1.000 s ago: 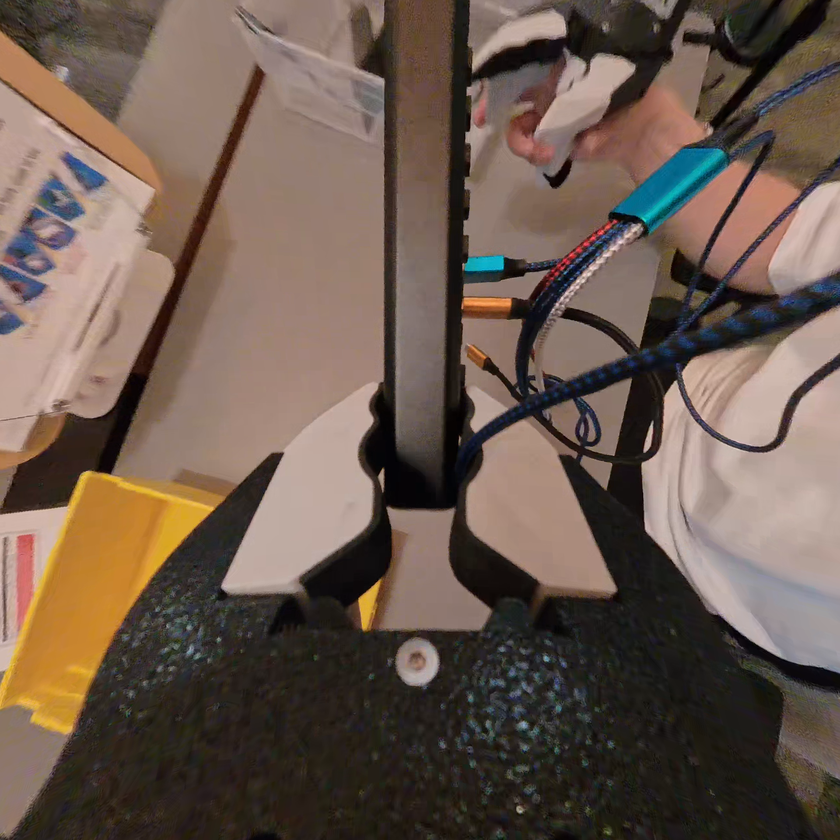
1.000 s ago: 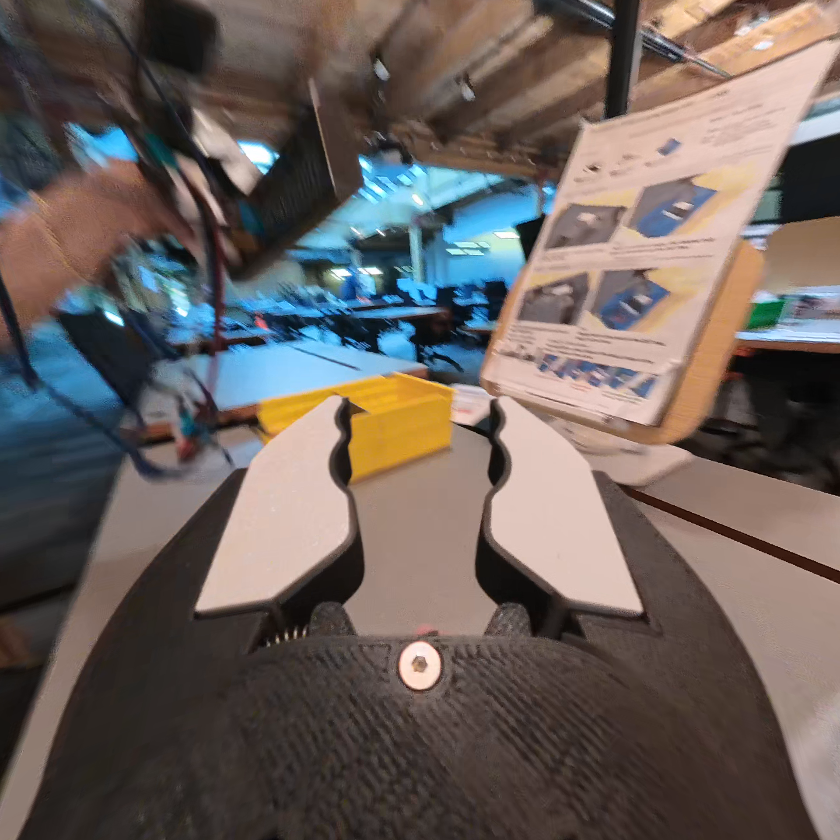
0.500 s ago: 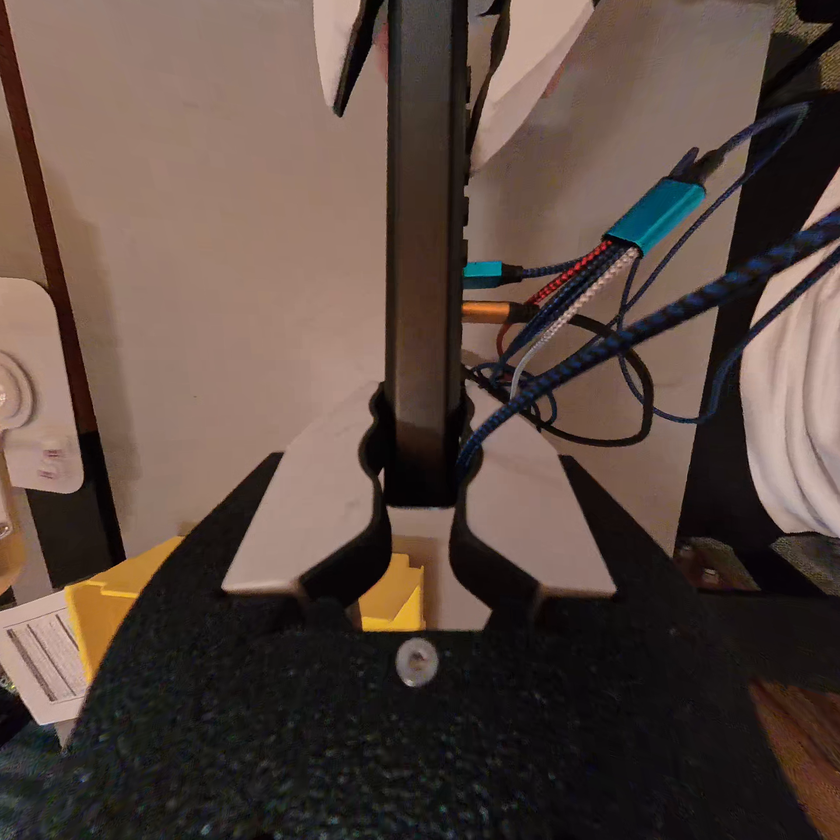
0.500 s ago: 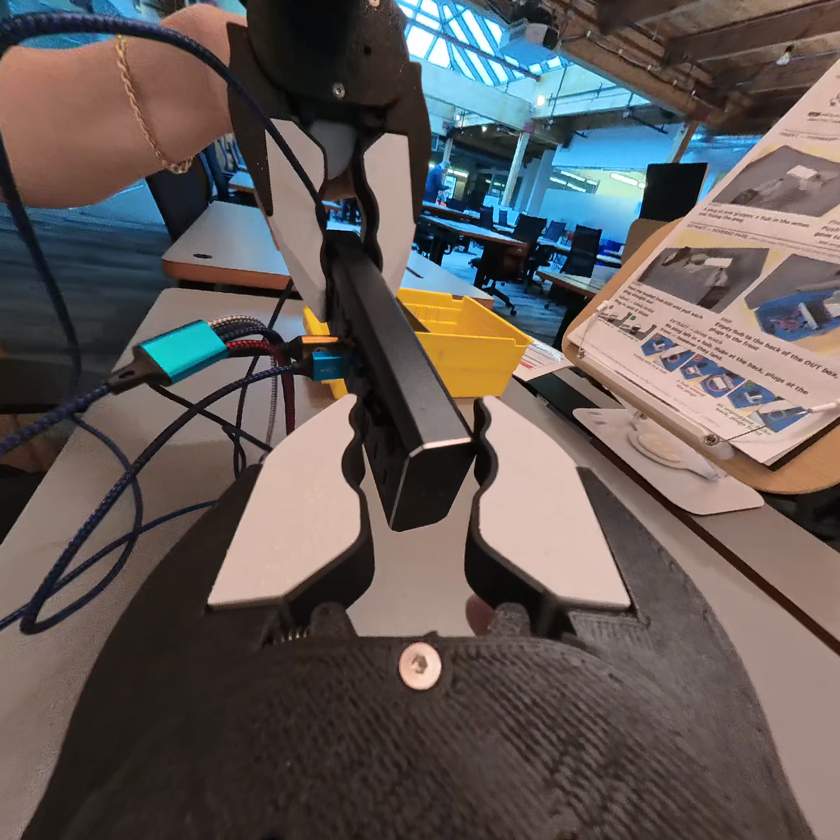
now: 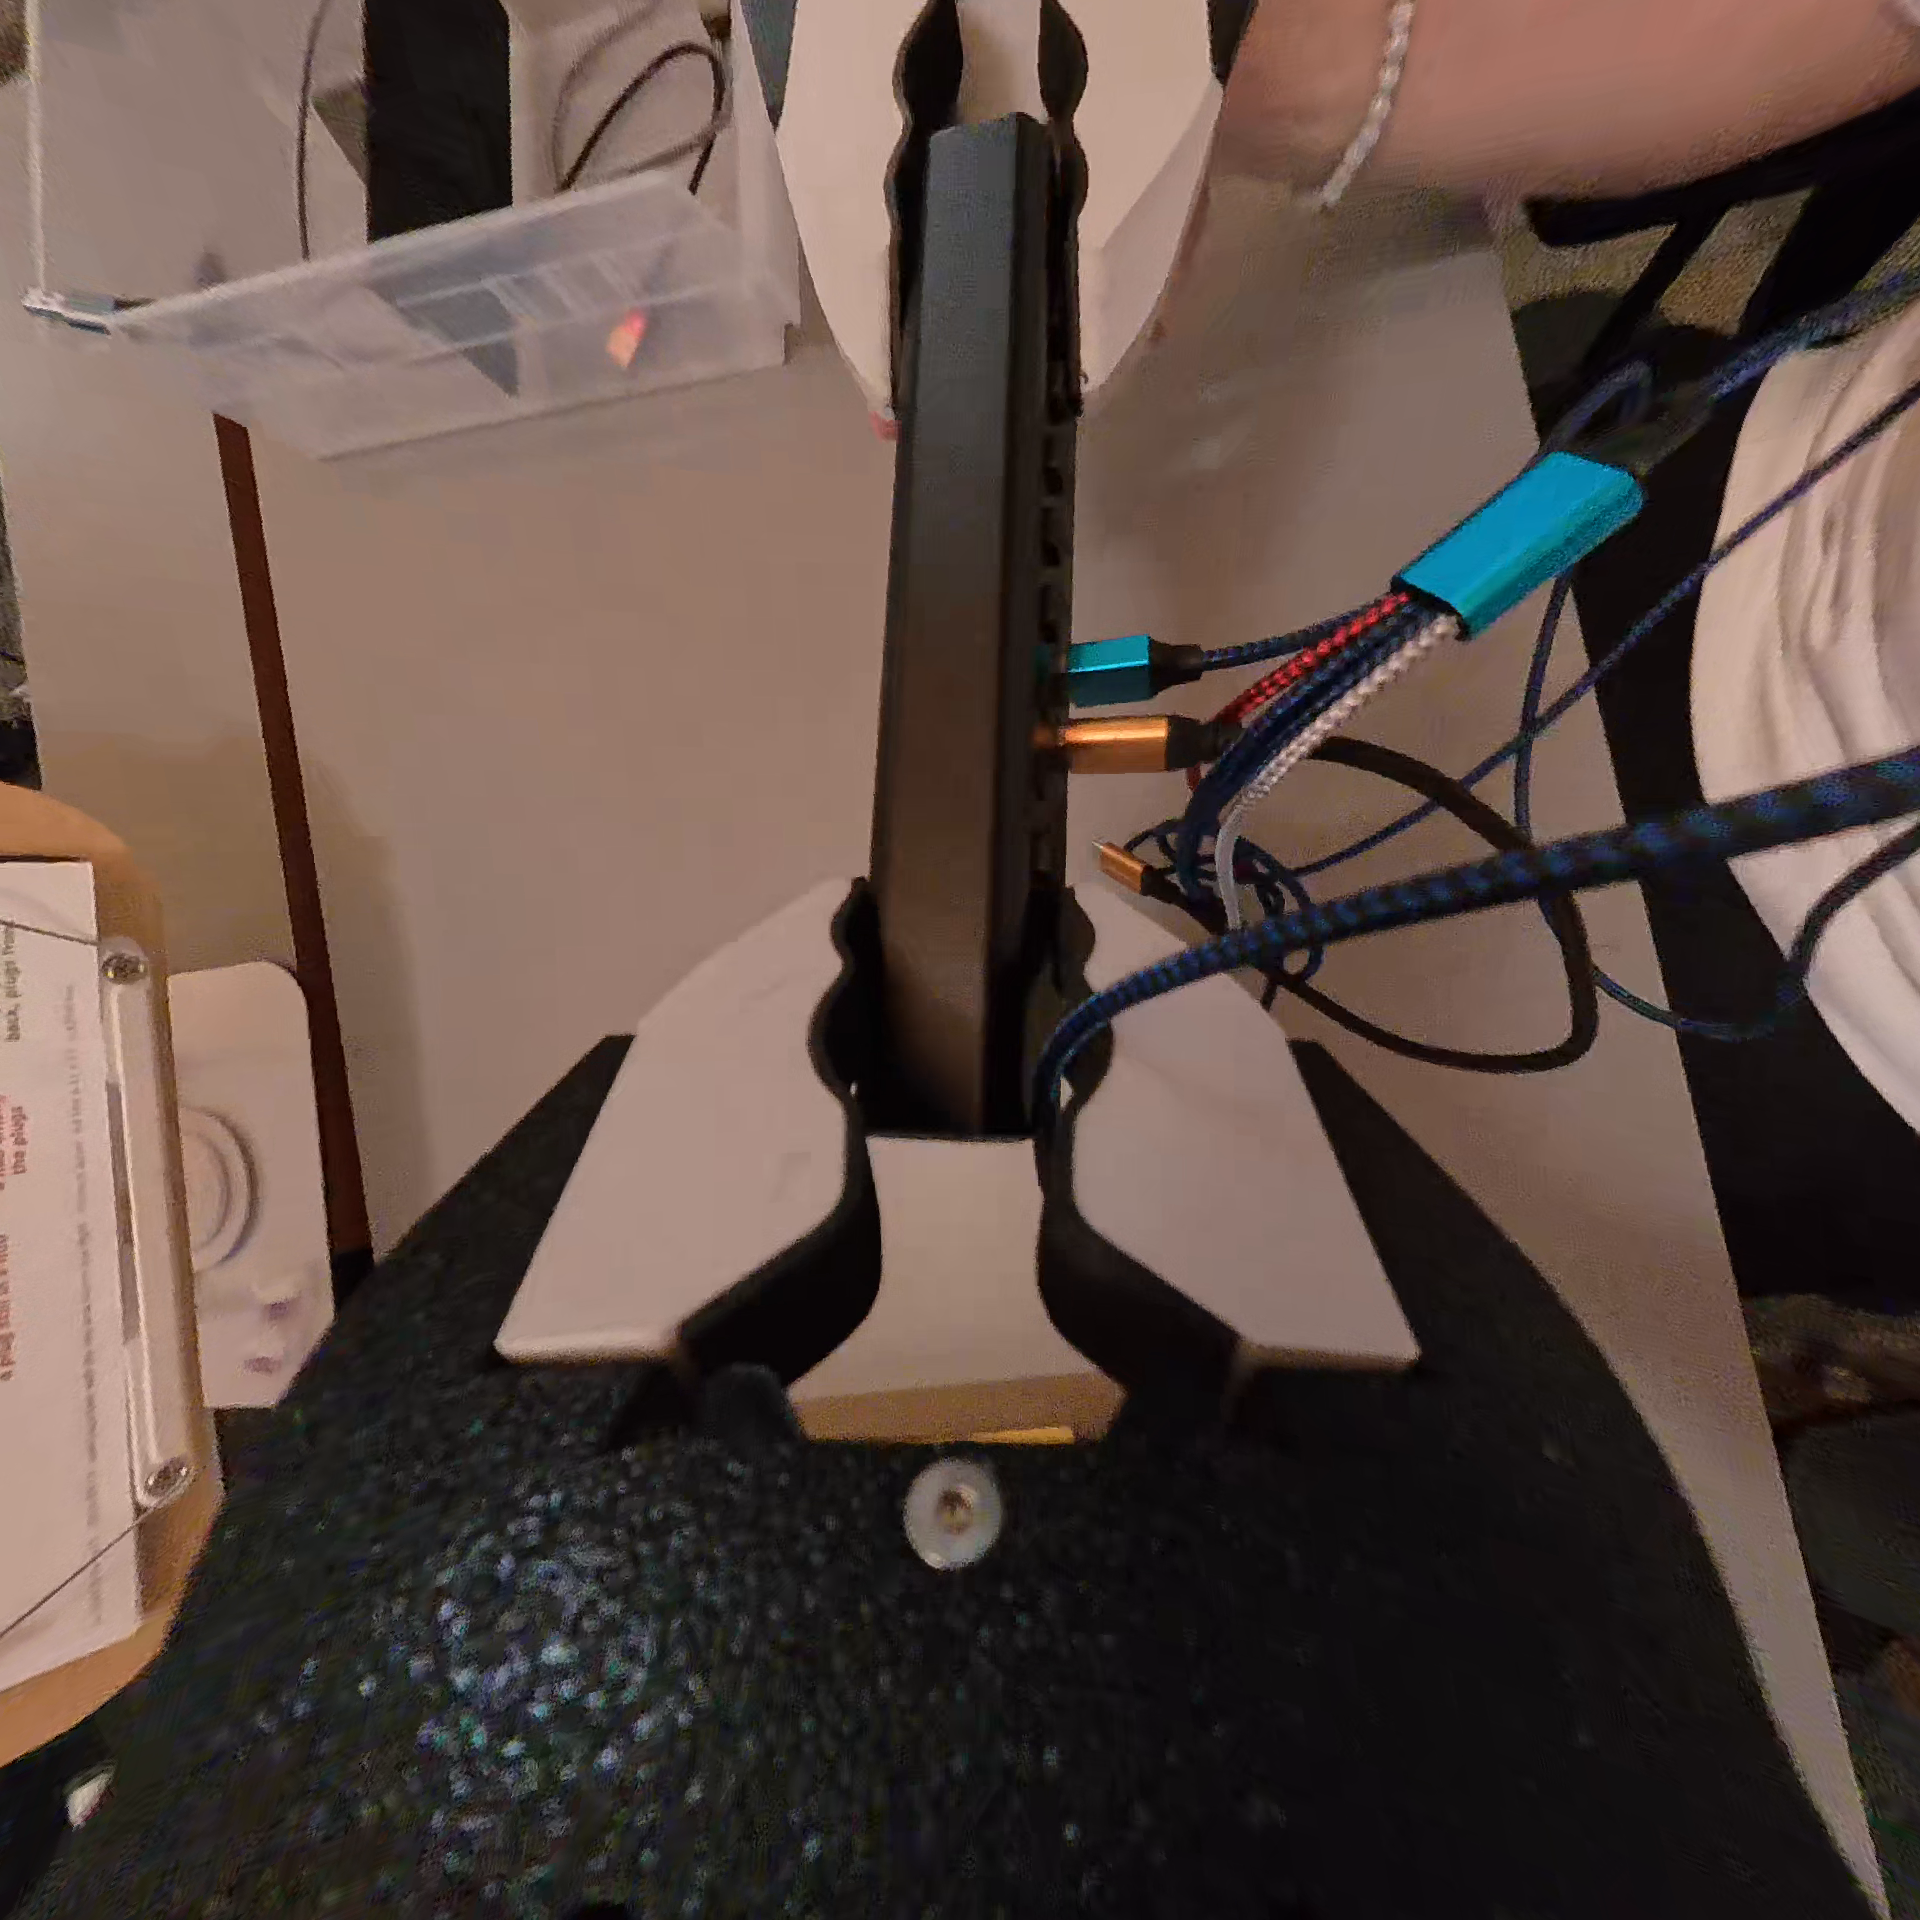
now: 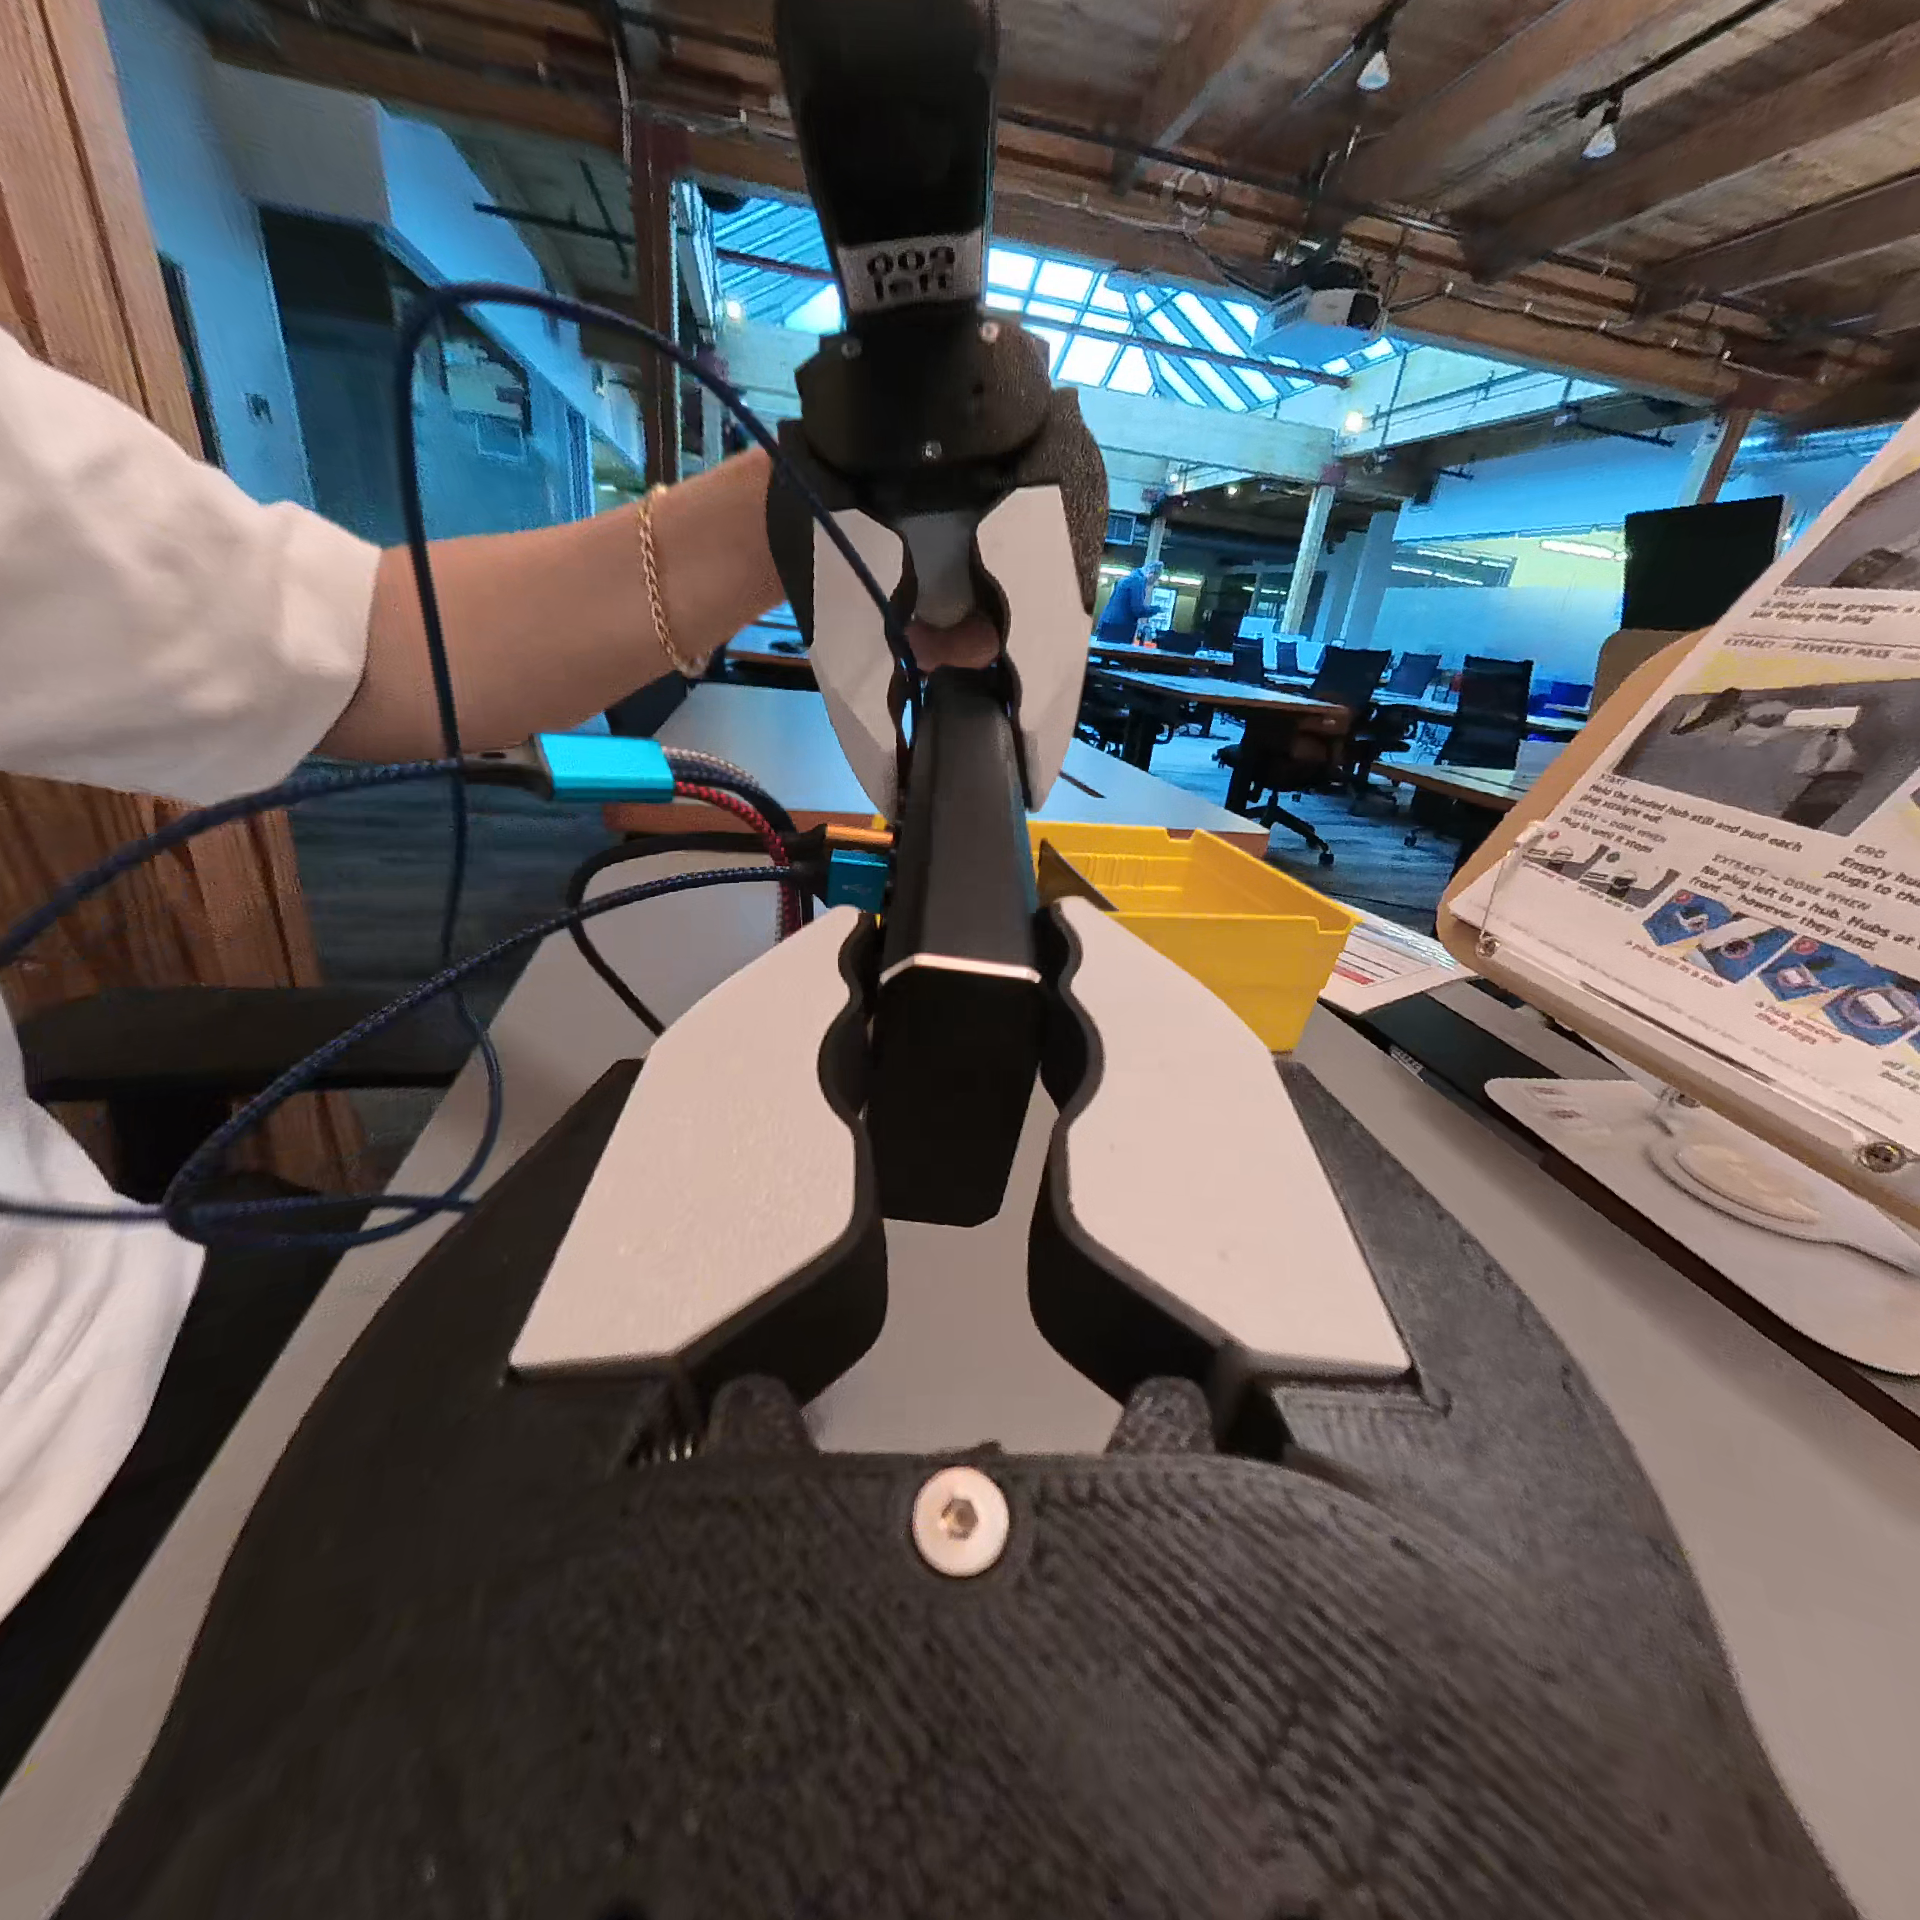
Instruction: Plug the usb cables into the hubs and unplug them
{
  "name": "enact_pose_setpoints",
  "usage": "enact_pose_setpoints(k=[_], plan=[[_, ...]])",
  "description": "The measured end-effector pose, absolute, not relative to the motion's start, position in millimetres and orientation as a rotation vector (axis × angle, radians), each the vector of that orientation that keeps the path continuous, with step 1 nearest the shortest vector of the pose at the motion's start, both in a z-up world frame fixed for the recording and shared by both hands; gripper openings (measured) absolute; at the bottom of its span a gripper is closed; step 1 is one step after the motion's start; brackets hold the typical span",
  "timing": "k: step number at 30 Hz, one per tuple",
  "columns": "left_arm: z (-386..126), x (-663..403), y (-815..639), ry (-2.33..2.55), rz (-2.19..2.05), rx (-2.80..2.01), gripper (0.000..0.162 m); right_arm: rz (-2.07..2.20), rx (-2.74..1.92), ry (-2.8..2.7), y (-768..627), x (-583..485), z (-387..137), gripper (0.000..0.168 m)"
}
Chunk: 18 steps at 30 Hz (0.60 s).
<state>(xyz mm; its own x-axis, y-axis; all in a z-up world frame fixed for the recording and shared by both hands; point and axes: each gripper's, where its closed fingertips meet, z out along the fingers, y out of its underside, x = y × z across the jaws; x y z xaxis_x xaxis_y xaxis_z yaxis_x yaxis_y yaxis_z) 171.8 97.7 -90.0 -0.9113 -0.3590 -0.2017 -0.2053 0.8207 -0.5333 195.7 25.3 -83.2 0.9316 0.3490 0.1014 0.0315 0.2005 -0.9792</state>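
A long black USB hub [image 5: 966, 623] is held off the table between both grippers. My left gripper [image 5: 961, 935] is shut on its near end. My right gripper [image 5: 982, 395] clamps the far end; in the right wrist view [image 6: 956, 935] its fingers press on the hub [image 6: 961, 883], with the left gripper [image 6: 956, 790] opposite. A teal plug [image 5: 1107, 668] and a gold plug [image 5: 1117, 743] sit in the hub's side ports. A loose gold plug [image 5: 1122, 868] hangs beside them. The braided cables join in a teal splitter [image 5: 1517, 556]. A thick blue braided cable [image 5: 1455, 883] runs from the hub's near end.
A yellow bin [image 6: 1195, 914] stands on the grey table [image 6: 1662, 1403] behind the hub. An instruction board [image 6: 1714, 831] on a white stand is at the right. A clear plastic box [image 5: 447, 301] lies beyond. The person's arm [image 6: 520, 644] and cable loops hang at the table's left edge. One gripper's finger ends stand about 8 centimeters off the other's.
My right gripper swung round from the open table, moved onto the hub's free end and closed on it. My left gripper kept its hold on the hub.
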Motion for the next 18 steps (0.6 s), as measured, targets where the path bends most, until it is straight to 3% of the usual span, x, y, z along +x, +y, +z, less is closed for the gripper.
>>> enact_pose_setpoints(k=[2,7,12,18], plan=[[-81.7,171.2,93.2,2.670,-0.895,-0.417,0.032,0.259,-1.327,-0.316,23.7,194.3,-75.9,0.030],[-41.9,180.9,95.8,2.372,-1.254,-0.526,0.054,0.348,-1.205,-0.196,10.8,211.4,-56.9,0.030],[-22.8,179.8,137.2,2.197,-1.226,-0.624,0.084,0.428,-1.076,0.025,-6.8,254.0,-49.6,0.030],[-12.2,183.1,206.5,1.837,-1.304,-0.773,0.092,0.647,-0.884,0.182,-19.4,279.1,-44.8,0.029]])
